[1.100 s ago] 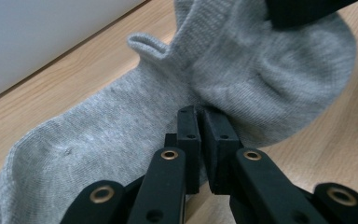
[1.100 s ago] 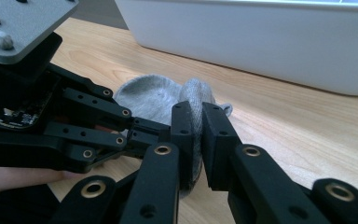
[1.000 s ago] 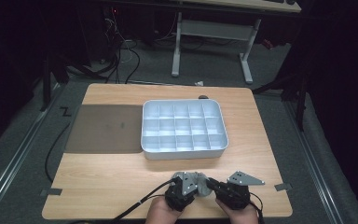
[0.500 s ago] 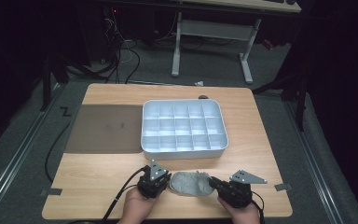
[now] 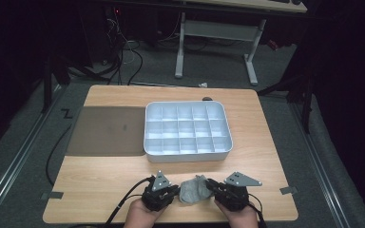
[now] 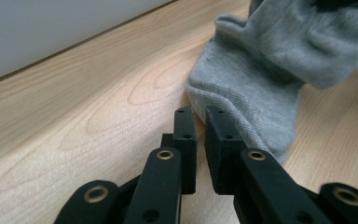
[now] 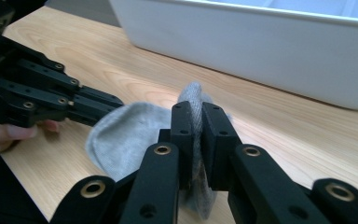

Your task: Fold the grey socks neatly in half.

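High view: grey sock (image 5: 193, 189) seen crumpled on wooden surface (image 5: 100, 175) near front edge, between left gripper (image 5: 173, 191) and right gripper (image 5: 210, 185); white compartment tray (image 5: 188, 153) set further back.

Left gripper view: jaws just closing, narrow gap left, sock edge (image 6: 242, 93) met at tips, not clamped.

Right gripper view: sock fold (image 7: 193, 112) clamped between jaws.

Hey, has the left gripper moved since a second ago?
Yes. Against the white plastic divided tray, the left gripper slid leftward along the table's near edge, and its fingers have just been closing at the crumpled grey sock edge.
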Demonstrator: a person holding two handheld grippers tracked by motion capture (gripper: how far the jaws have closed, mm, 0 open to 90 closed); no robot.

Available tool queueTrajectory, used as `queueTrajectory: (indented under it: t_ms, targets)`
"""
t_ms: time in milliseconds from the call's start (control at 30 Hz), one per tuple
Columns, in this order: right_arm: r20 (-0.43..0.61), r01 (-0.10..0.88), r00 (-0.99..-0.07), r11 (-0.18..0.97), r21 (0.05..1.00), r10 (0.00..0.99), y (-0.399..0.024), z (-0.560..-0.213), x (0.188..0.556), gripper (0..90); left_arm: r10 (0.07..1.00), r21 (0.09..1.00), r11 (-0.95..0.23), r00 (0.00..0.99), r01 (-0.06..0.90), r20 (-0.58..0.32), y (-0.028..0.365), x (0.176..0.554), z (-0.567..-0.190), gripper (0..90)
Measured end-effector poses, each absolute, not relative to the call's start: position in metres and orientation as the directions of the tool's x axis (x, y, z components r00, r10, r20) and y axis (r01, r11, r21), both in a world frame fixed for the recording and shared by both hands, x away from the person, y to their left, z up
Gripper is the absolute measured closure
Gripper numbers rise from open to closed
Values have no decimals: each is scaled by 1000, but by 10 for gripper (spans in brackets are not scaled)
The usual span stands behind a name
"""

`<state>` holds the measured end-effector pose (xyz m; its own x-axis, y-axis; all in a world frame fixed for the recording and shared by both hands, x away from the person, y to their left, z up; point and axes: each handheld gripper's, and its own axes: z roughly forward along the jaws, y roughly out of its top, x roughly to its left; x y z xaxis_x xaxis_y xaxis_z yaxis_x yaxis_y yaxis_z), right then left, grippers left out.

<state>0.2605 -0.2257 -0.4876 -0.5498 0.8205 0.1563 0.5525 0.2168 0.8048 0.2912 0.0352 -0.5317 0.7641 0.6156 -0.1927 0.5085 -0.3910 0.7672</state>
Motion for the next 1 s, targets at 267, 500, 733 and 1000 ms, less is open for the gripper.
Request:
queueTrajectory:
  t_ms: [267,500,733,1000]
  targets:
    - [143,551,-605,282,785,784,-190,-489,264,844,604,770,-392,772,503,-197,36,289,-532,828]
    - [140,547,-638,318,775,757,-168,-496,265,864,604,769,-393,772,504,-197,35,288,-533,832]
    - [205,548,-667,286,786,716,-162,-499,263,781,609,769,-398,771,501,-187,33,287,-534,833]
    - [164,498,-619,222,838,768,-199,-474,256,709,609,773,-394,771,497,-186,33,287,-533,823]
